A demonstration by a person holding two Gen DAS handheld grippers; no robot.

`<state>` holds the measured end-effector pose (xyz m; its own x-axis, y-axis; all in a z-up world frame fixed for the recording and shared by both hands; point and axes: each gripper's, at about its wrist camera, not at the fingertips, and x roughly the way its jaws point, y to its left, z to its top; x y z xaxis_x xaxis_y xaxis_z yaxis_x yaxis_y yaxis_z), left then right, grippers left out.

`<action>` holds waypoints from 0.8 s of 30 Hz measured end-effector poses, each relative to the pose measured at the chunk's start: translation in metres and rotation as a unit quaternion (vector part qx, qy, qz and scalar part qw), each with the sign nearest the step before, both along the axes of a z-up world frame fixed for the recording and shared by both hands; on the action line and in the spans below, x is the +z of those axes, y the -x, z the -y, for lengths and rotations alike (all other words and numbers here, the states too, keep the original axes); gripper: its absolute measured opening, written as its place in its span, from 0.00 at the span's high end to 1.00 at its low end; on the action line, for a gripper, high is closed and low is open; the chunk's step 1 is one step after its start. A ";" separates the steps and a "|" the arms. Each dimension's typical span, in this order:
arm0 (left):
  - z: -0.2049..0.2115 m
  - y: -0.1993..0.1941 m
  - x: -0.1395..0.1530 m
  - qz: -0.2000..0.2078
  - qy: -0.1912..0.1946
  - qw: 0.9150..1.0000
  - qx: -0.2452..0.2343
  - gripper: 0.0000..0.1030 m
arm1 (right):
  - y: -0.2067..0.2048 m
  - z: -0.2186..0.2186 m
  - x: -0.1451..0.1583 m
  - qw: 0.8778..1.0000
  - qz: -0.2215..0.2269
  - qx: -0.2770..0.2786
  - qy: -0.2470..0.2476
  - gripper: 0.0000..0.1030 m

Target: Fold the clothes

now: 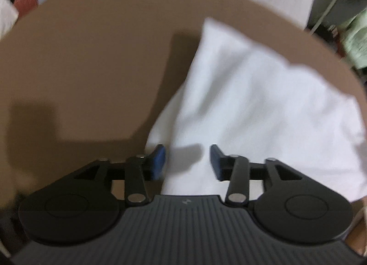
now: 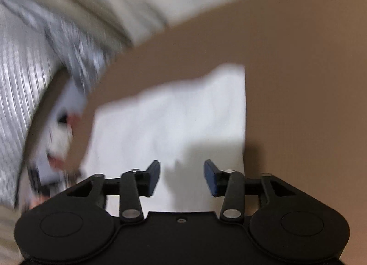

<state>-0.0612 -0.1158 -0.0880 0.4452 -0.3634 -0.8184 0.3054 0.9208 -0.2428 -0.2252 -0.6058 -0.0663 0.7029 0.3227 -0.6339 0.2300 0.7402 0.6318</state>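
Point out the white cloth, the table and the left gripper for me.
White cloth (image 1: 252,104), left wrist view, middle of the fabric.
Table (image 1: 91,58), left wrist view, bare brown top.
Left gripper (image 1: 187,161), left wrist view, between its fingertips.

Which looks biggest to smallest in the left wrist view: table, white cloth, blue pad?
1. Table, filling most of the view.
2. White cloth.
3. Blue pad, smallest even though nearest the camera.

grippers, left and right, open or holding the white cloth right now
left gripper: open, empty, above the white cloth.
right gripper: open, empty, above the same cloth.
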 end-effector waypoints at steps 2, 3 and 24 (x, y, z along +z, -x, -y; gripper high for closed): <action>0.002 -0.012 0.015 0.035 0.041 0.999 -0.007 0.35 | -0.019 0.011 0.006 0.999 0.023 -0.019 -0.015 0.42; 0.004 -0.022 0.018 0.042 0.056 0.998 -0.008 0.34 | -0.029 0.015 0.006 0.999 0.031 -0.030 -0.024 0.42; 0.025 -0.150 -0.077 -0.006 0.214 0.977 -0.023 0.39 | -0.100 0.036 -0.098 0.981 0.019 -0.128 -0.141 0.39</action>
